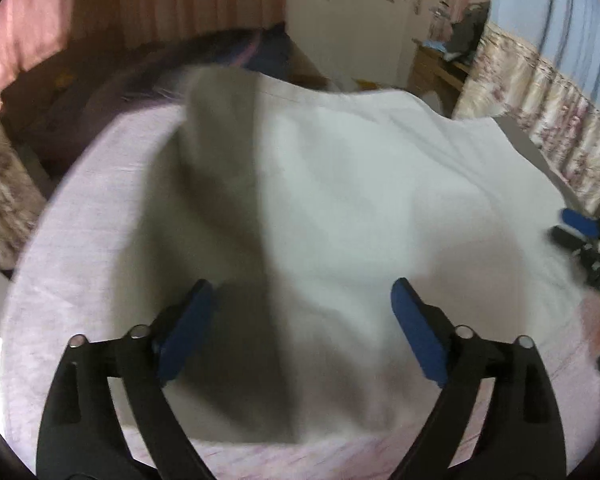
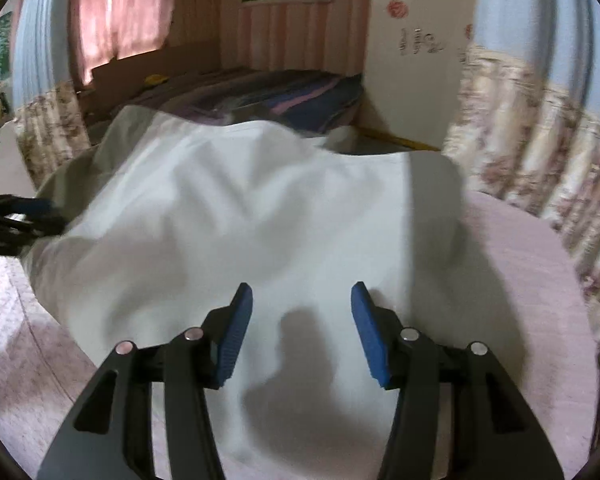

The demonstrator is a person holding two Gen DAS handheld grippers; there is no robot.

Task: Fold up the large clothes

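A large white garment (image 1: 340, 184) lies spread and rumpled on a pale pink bed sheet (image 1: 80, 240); a grey-shadowed fold rises at its far left. It also fills the right wrist view (image 2: 260, 208). My left gripper (image 1: 300, 300) is open and empty, hovering over the garment's near part. My right gripper (image 2: 302, 300) is open and empty over the garment's near edge. The right gripper shows at the right edge of the left wrist view (image 1: 580, 232); the left gripper shows at the left edge of the right wrist view (image 2: 20, 212).
A dark striped blanket (image 2: 284, 96) lies beyond the garment. A floral curtain (image 2: 540, 152) hangs on the right. A wooden table with clutter (image 1: 440, 64) stands by the far wall. Pink curtains (image 2: 120, 12) cover the window.
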